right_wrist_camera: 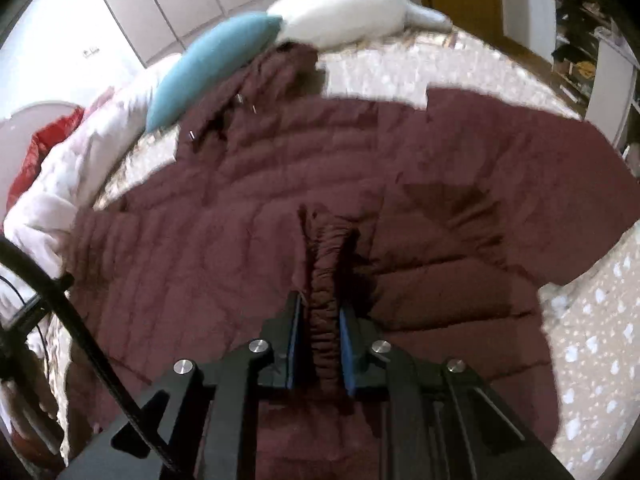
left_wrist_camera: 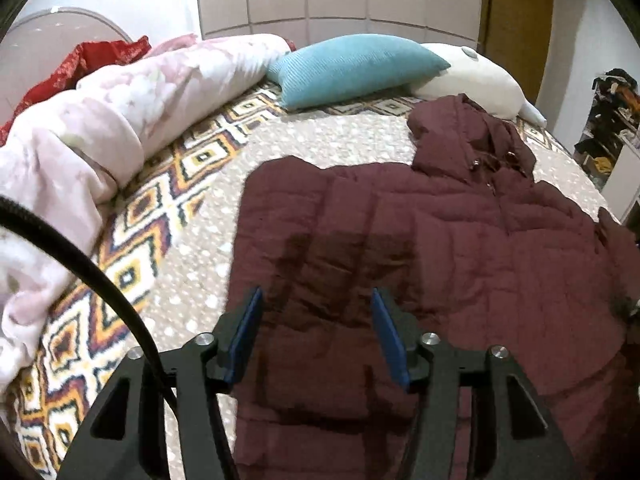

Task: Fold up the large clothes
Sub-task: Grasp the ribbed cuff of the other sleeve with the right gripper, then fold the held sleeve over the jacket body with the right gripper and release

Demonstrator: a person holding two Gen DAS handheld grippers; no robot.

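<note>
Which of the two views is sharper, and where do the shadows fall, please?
Left wrist view: sharp, with the left claw casting a dark shadow on the maroon jacket. Right wrist view: motion-blurred at the teal pillow, shadow right of the right claw.

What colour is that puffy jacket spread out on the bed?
The quilted jacket is dark maroon, a burgundy red. It shows best in the left wrist view.

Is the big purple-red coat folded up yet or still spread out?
Mostly spread out. The maroon puffer jacket lies flat across the bed, hood up top; the right gripper pinches only a bunched cuff.
</note>
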